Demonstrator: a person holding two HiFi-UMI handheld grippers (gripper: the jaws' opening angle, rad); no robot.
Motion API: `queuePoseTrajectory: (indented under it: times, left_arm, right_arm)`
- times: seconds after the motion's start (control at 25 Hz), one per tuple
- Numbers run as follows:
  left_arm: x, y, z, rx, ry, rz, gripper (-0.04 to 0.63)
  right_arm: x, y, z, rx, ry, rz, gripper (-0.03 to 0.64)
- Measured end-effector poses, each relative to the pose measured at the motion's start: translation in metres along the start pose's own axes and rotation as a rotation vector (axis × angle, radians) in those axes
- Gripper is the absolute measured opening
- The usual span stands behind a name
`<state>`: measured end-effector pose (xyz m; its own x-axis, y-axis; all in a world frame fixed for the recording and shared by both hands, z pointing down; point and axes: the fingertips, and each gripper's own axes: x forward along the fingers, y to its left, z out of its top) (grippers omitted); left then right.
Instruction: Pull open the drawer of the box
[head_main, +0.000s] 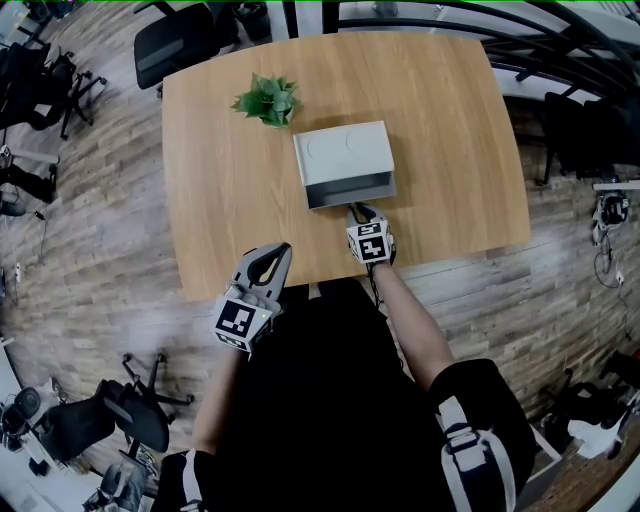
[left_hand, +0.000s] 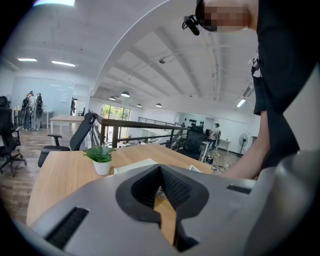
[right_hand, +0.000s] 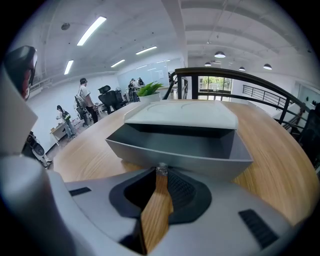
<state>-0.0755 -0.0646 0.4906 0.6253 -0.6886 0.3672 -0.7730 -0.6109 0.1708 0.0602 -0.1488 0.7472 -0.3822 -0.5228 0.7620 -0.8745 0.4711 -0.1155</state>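
Head view: I'm holding my right gripper at the drawer, pulled out of the box just ahead. Left gripper view: the left gripper is sitting pressed together, empty. Right gripper view: jaws are pinching the drawer's knob dead ahead

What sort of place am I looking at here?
Most likely an open-plan office: black swivel office chairs on wood-plank flooring, a light wooden table, long ceiling strip lights.
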Motion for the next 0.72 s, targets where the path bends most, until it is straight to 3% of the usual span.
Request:
queuePoseTrajectory:
  times: [0.72]
  left_arm:
    - [0.009, -0.018, 0.0, 0.013, 0.0, -0.02, 0.023]
  right_arm:
    - [-0.012, 0.003, -0.014, -0.008, -0.017, 0.012, 0.083]
